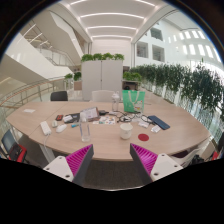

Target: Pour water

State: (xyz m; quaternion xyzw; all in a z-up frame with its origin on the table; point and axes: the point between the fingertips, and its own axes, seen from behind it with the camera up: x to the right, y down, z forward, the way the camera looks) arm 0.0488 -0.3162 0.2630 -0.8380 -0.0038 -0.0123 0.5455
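Note:
A wooden table (110, 140) lies ahead of me. On its far side stands a green translucent container (133, 101). Nearer, left of centre, stands a clear glass (85, 130). A white cup (126, 129) sits to the right of it. My gripper (111, 156) hangs at the table's near edge, open, with nothing between its magenta pads (78, 159). All of these objects stand well beyond the fingertips.
A laptop (88, 114) sits behind the glass, a dark phone (158, 123) at the right, a small red item (142, 137) near the cup, and white objects (46, 127) at the left. Chairs surround the table. Tall plants (185, 85) line the right side.

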